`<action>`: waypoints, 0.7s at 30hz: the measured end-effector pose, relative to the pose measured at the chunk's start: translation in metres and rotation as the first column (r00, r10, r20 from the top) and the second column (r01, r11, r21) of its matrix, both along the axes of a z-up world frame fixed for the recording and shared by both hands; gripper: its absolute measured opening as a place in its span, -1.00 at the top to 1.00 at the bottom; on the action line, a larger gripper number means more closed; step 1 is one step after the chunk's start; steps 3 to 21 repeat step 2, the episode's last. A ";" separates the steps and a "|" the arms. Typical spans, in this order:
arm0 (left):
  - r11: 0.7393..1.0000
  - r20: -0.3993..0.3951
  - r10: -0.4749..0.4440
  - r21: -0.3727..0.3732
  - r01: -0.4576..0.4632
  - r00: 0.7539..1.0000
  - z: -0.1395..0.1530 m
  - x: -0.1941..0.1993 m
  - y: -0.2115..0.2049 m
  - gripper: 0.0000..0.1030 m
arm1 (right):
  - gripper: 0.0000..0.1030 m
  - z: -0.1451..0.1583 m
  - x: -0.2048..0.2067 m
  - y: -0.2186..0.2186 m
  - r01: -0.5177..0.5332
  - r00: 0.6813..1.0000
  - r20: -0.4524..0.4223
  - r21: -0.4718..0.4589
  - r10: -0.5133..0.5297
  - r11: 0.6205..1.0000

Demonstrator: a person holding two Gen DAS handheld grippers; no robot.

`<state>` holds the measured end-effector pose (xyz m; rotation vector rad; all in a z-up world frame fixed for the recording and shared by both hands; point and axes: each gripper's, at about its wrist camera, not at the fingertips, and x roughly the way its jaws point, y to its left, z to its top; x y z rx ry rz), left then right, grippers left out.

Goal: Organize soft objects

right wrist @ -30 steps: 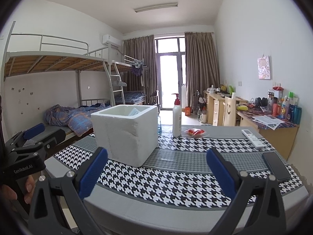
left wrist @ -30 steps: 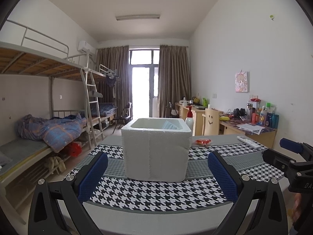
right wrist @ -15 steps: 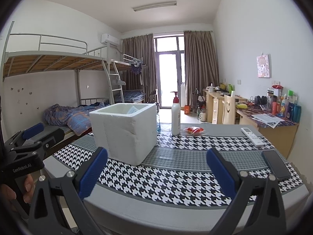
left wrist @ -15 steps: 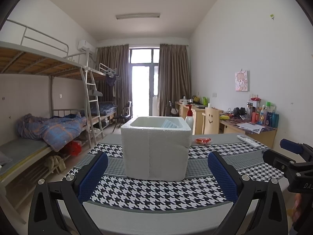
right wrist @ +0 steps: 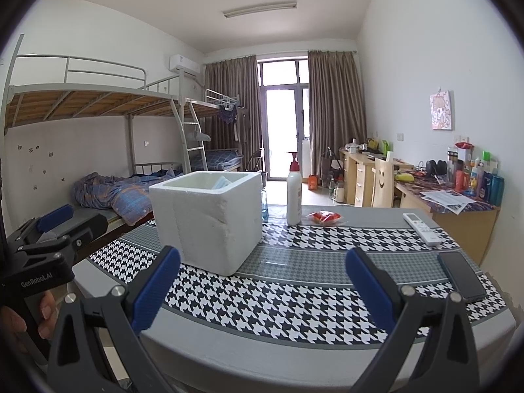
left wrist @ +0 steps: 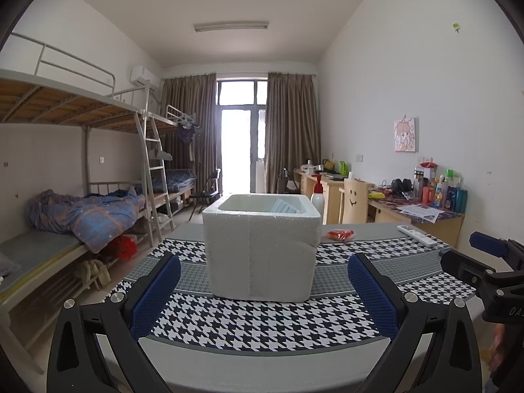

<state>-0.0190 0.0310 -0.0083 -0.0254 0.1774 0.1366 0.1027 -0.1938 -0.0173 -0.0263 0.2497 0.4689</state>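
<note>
One foam box (left wrist: 262, 249), two spread claws (left wrist: 262, 291)

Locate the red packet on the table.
In the right wrist view the red packet lies at the far side of the table, just right of the white pump bottle, beyond the foam box.

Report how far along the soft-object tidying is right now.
Done: something pale already sits inside the white foam box, though what it is cannot be told. In hand: nothing; the left gripper and right gripper are both open and hold nothing, short of the table's near edge. Left: the red packet beyond the box lies untouched on the houndstooth tablecloth.
</note>
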 end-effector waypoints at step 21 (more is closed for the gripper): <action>1.000 -0.004 0.000 0.002 0.000 1.000 -0.001 0.001 0.000 -0.98 | -0.98 0.000 0.000 0.001 0.000 1.000 -0.001 0.001 0.000 1.000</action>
